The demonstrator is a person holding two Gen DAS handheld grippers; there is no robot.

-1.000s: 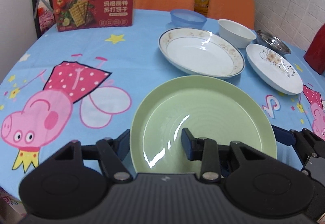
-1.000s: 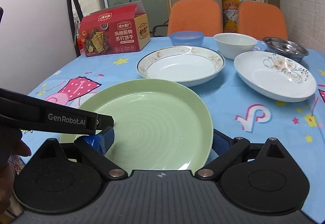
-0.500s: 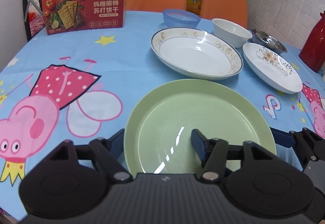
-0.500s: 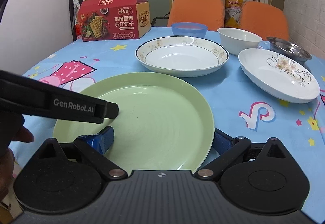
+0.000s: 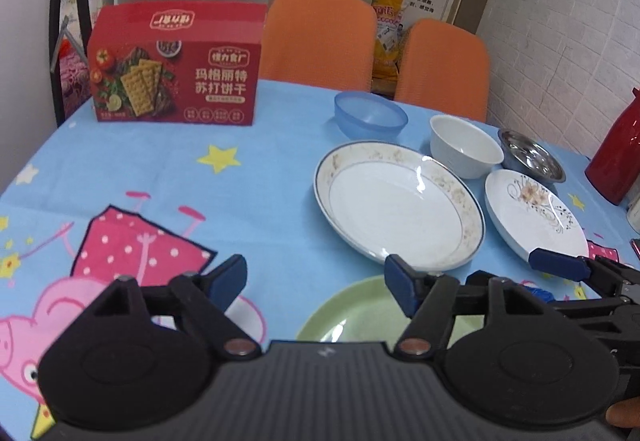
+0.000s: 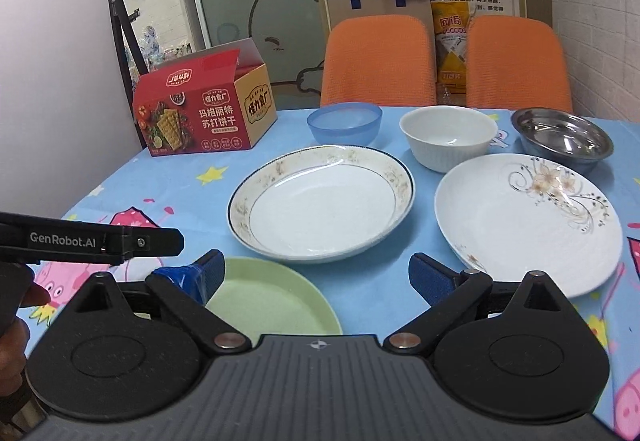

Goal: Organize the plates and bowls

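You have let go of the green plate [image 6: 272, 301], which lies flat on the table at the near edge, and both tools are clear of it. Your left gripper [image 5: 316, 281] has just been opening and now stands about half apart with nothing between its jaws; your right gripper [image 6: 316, 273] is spread wide and also empty. Neither touches a dish. The step in hand looks like choosing the next piece to stack. The gold-rimmed plate [image 6: 320, 213] sits just beyond the green one and is the likeliest pick; to lift it you would need one finger under its raised rim and one over it, as it lies flat. The flowered plate [image 6: 528, 225] lies to its right, and behind them stand a blue bowl [image 6: 344, 121], a white bowl [image 6: 448, 137] and a steel bowl [image 6: 564, 137], all apart from each other. The table [image 5: 260, 181] wears a blue cartoon-print cloth, which may slip under a sliding dish. A red cracker box [image 5: 176, 73] stands at the far left, a red flask [image 5: 616, 157] at the far right, with two orange chairs [image 6: 380, 61] behind.
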